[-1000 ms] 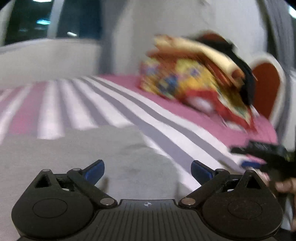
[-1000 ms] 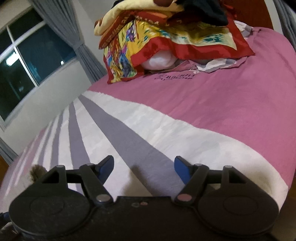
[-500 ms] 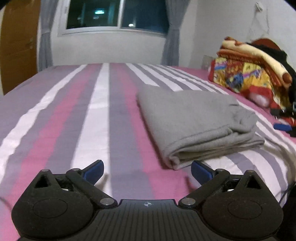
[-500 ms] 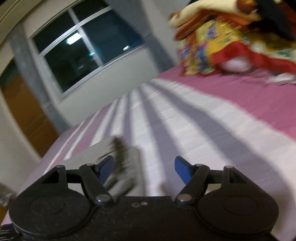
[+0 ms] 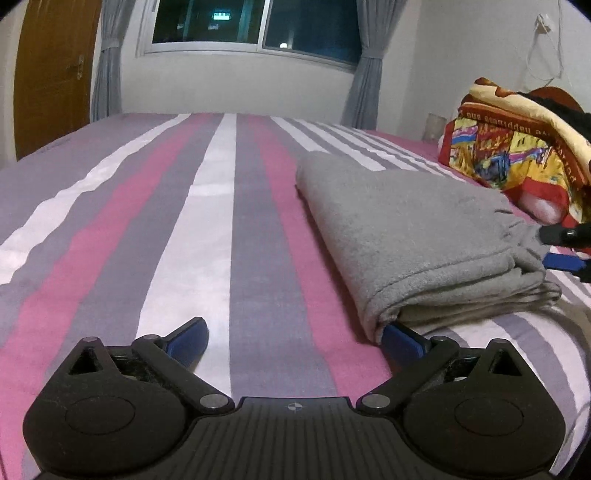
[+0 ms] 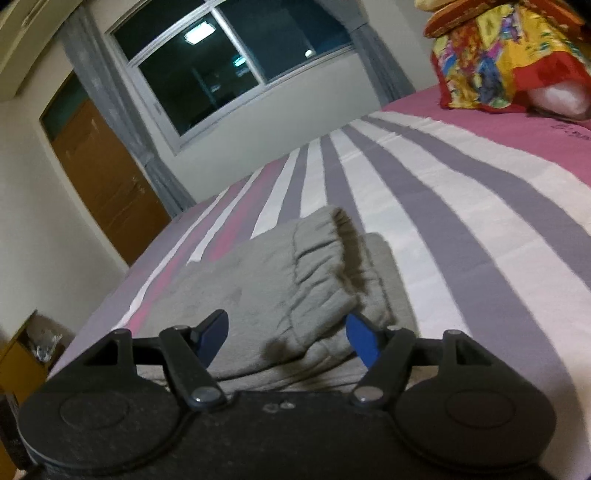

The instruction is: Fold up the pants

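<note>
The grey pants [image 5: 413,236] lie folded in a flat stack on the striped bed [image 5: 184,221]. My left gripper [image 5: 295,338] is open and empty, low over the bed just left of the stack's near folded corner; its right fingertip [image 5: 400,341] is at that corner. My right gripper [image 6: 286,334] is open, its jaws standing on either side of the elastic cuff end of the pants [image 6: 317,273], not closed on it. The right gripper also shows in the left wrist view [image 5: 565,247] at the stack's right end.
A pile of colourful bedding [image 5: 517,155] sits at the head of the bed; it also shows in the right wrist view [image 6: 498,62]. A window with grey curtains [image 5: 255,26] and a wooden door [image 5: 51,70] are on the far walls.
Both grippers swung from facing the bedding pile to facing the folded pants. The left one moved closer to the stack's near corner. The right one came over the cuff end.
</note>
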The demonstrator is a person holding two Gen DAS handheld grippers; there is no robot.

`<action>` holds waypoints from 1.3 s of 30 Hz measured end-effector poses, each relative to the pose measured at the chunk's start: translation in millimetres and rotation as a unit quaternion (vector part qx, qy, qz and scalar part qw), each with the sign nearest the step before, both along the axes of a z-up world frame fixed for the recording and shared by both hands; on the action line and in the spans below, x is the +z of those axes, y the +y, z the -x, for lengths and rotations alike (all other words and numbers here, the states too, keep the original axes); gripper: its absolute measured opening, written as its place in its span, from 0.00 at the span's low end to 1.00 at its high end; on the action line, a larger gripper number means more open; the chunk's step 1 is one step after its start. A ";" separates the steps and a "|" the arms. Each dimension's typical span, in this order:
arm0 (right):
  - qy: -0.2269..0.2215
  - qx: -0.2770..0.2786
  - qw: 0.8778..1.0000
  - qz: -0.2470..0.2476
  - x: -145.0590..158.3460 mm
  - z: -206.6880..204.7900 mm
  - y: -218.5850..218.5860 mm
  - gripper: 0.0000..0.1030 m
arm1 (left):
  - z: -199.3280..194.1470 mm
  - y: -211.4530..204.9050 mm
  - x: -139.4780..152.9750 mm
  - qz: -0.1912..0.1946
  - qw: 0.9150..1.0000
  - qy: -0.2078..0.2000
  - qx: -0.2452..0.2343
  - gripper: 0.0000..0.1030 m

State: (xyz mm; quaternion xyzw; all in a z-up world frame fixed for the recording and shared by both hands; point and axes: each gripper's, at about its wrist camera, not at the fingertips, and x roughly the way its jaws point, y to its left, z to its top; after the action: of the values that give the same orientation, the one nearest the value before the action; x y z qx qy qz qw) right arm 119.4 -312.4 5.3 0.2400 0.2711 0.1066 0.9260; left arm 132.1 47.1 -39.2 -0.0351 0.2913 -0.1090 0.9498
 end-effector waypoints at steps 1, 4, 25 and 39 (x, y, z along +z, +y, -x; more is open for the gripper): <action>0.008 0.002 1.000 0.003 -2.0 -5.8 2.4 0.52 | -1.4 -0.8 0.2 0.000 1.000 0.000 0.001 0.97; 0.027 -0.004 1.000 0.015 -4.5 -22.3 8.6 0.29 | -3.9 -1.0 -3.1 0.003 1.000 0.002 0.001 0.97; 0.090 -0.037 0.989 -0.111 -27.5 -13.5 -19.4 0.75 | -1.0 -0.2 -4.5 0.012 1.000 -0.009 0.007 0.97; -0.018 -0.033 0.999 -0.025 20.0 -3.6 0.4 0.33 | 2.8 -0.1 -4.8 0.019 0.999 -0.025 0.026 0.97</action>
State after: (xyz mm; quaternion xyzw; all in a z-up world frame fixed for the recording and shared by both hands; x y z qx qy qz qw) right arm 123.0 -312.0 25.3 0.2701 0.2439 0.0870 0.9273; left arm 129.3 46.9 -44.0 -0.0577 0.2643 -0.0904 0.9585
